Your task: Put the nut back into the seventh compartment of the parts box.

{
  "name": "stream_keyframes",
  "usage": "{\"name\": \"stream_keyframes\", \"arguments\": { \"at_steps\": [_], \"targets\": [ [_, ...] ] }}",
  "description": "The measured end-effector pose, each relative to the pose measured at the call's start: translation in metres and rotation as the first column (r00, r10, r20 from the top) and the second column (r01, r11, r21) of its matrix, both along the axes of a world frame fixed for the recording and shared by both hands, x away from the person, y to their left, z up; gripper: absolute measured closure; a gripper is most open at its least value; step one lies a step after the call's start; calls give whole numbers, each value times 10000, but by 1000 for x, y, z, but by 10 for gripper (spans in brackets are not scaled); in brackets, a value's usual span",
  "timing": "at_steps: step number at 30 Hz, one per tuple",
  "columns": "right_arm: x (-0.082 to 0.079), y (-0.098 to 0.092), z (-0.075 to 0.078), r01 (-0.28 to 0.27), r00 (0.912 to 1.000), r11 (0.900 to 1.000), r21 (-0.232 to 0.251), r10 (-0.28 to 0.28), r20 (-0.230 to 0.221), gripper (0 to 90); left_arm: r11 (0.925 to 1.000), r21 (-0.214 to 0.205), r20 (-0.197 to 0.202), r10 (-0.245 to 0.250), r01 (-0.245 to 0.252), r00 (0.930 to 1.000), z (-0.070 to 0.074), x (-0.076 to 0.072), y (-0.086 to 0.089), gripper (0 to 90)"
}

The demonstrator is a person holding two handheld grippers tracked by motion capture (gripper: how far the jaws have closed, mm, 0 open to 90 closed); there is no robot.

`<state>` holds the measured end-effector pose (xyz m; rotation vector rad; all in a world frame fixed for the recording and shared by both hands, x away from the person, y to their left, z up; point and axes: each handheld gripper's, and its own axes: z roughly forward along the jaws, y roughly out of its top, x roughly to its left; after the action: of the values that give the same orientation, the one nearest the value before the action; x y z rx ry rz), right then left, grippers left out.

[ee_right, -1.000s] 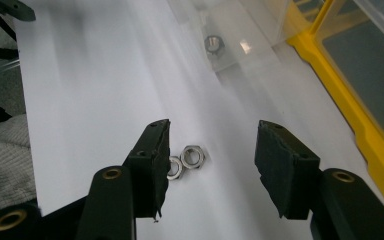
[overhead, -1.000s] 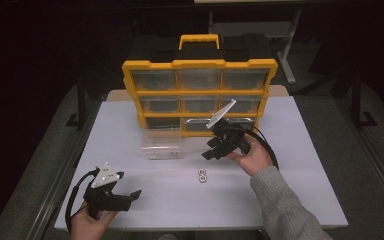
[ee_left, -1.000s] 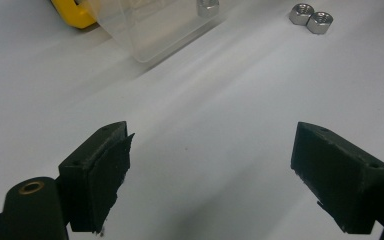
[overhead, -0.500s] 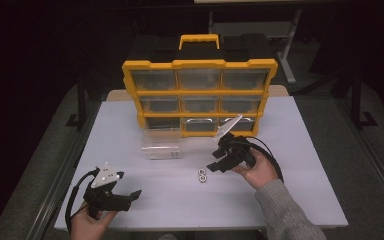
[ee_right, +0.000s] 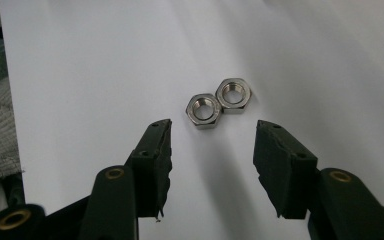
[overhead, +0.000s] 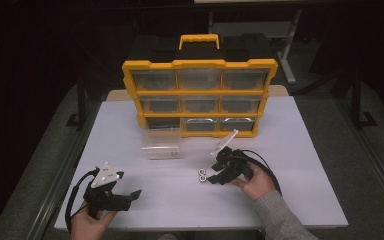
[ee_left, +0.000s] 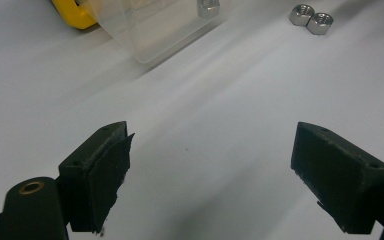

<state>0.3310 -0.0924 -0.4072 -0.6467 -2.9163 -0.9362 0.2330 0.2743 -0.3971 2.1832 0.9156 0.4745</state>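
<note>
Right hand-held gripper (ee_right: 210,145) hovers released, jaws just narrowing, just short of two touching steel hex nuts (ee_right: 219,102) on the white tabletop (ee_right: 105,60); left hand-held gripper (ee_left: 210,170) gapes empty; clear drawer (ee_left: 155,25) partly cropped.

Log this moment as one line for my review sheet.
right claw: open, jaws just closing, nothing between | two nuts: touching, on table ahead of claw | left claw: open

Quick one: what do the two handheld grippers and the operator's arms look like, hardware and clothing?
Both are black two-jaw units. The left gripper carries a grey three-cornered plate and a looping black cable; the right gripper has a clear plate and black cable. Its pads are worn black blocks on arms with brass-ringed holes. The right arm wears a grey knit sleeve.
</note>
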Motion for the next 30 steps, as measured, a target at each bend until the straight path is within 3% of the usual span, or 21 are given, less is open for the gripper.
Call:
{"name": "stream_keyframes", "arguments": {
  "at_steps": [13, 30],
  "targets": [
    [-3, 21, -17, -317, 9992, 9982, -506, 305, -250, 538, 9999, -145, -45, 89, -90, 10000, 0, -1, 0, 153],
    [-7, 39, -21, -498, 9986, 9953, -835, 509, 116, 575, 10000, -52, -22, 16, -16, 10000, 1, 0, 0, 152]
  ]
}}
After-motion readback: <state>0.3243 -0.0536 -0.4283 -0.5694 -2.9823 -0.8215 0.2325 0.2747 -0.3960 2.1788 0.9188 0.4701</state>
